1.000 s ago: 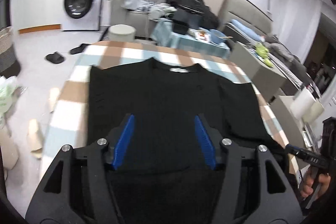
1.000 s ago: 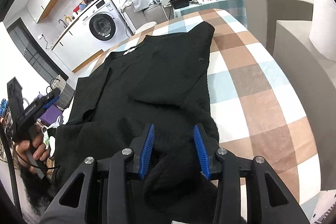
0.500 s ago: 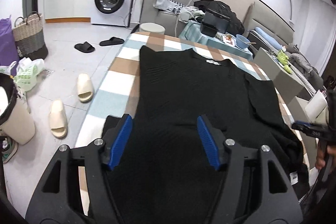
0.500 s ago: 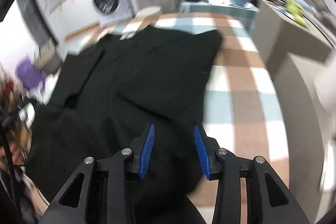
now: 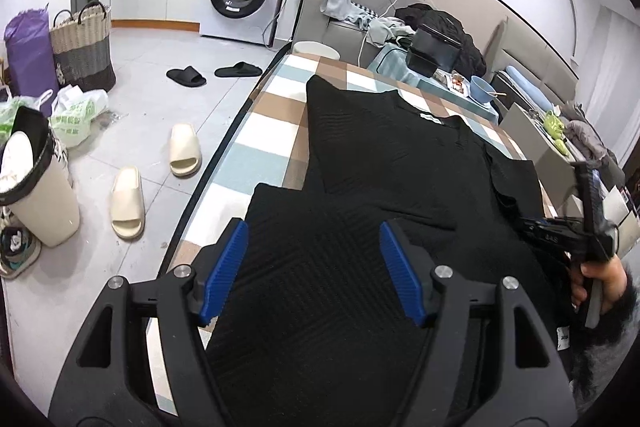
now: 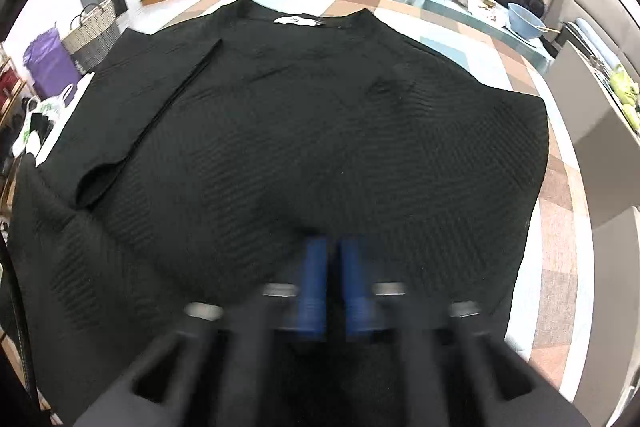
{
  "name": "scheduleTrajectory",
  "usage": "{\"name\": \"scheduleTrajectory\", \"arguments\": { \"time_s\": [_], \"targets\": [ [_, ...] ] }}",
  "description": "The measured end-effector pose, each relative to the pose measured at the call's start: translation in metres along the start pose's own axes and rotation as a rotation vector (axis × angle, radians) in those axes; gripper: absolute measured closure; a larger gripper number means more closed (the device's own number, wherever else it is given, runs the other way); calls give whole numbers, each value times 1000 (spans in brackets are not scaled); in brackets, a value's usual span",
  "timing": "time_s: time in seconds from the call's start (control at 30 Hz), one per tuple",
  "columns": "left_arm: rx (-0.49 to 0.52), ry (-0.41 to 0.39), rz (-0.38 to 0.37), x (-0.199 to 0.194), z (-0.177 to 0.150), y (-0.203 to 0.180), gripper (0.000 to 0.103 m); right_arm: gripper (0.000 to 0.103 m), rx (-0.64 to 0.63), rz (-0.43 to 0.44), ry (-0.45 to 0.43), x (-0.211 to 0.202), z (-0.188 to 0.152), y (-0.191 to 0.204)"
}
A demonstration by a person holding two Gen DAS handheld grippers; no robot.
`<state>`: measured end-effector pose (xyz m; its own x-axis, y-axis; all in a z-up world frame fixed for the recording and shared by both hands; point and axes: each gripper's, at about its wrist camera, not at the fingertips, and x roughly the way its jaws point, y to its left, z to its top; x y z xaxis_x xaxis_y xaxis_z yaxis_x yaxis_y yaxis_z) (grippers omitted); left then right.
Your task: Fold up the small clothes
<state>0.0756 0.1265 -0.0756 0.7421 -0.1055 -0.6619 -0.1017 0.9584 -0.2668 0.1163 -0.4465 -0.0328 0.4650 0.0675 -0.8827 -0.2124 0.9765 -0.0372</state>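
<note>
Left wrist view looks down along the left gripper [image 5: 313, 269], whose blue pads [image 5: 224, 269] stand wide apart and are opening; ribbed black cloth lies below and between them, but the pads do not press on it. That cloth belongs to the black sweater [image 5: 384, 151], spread flat on the checked table cover [image 5: 264, 131], collar and white neck label [image 5: 430, 117] at the far end. One sleeve lies across the near edge, directly beneath this gripper. At the right edge of the same view, a hand [image 5: 600, 277] holds the other tool's handle, just beside the garment's right side.

Right wrist view is motion-blurred at the bottom: the right gripper [image 6: 334, 283] has its blue pads [image 6: 314, 283] brought together, almost touching, over the sweater's near hem. Whether any fabric is pinched between them cannot be told. The sweater fills most of this view, its folded sleeve [image 6: 152, 115] running diagonally on the left, checked cover showing along the right.
</note>
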Motion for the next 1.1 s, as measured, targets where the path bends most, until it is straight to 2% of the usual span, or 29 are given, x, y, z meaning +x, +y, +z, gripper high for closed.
{"name": "scheduleTrajectory", "arguments": {
  "time_s": [0.13,0.2,0.27,0.3,0.4,0.47,0.63,0.73,0.8,0.87,0.9,0.97,1.0,1.03,1.1],
  "targets": [
    [2,-2,-18,2,1,-3,37,96,-54,59,2,-20,-19,5],
    [0,-2,-36,4,4,-5,37,93,-29,81,-11,-31,-25,-1],
    [0,-2,-37,5,6,-7,37,91,37,107,-54,-59,-37,-20],
    [1,-4,-38,5,7,-8,37,87,65,108,-74,-68,-42,-27],
    [3,-6,-41,5,8,-8,36,63,205,101,-121,-103,-74,-64],
    [-1,0,-36,7,8,-6,36,62,295,125,-126,-117,-99,-83],
    [-21,19,-50,15,7,-6,36,57,465,280,-72,-110,-137,-92],
    [-15,18,-63,15,8,-12,36,52,525,297,-33,-92,-139,-86],
    [3,13,-59,13,8,-17,36,52,571,308,2,-82,-139,-84],
    [22,5,-56,9,7,-20,36,52,594,356,-8,-78,-135,-80],
    [26,3,-56,8,6,-21,35,52,591,351,-5,-76,-134,-78],
    [22,6,-53,7,4,-19,35,66,560,327,-21,-72,-124,-74],
    [18,9,-50,7,4,-18,35,86,538,330,-37,-74,-120,-75],
    [13,11,-44,7,4,-17,35,92,512,340,-76,-79,-113,-78],
    [7,6,-41,5,3,-15,35,94,481,422,-247,-105,-110,-90]
  ]
}}
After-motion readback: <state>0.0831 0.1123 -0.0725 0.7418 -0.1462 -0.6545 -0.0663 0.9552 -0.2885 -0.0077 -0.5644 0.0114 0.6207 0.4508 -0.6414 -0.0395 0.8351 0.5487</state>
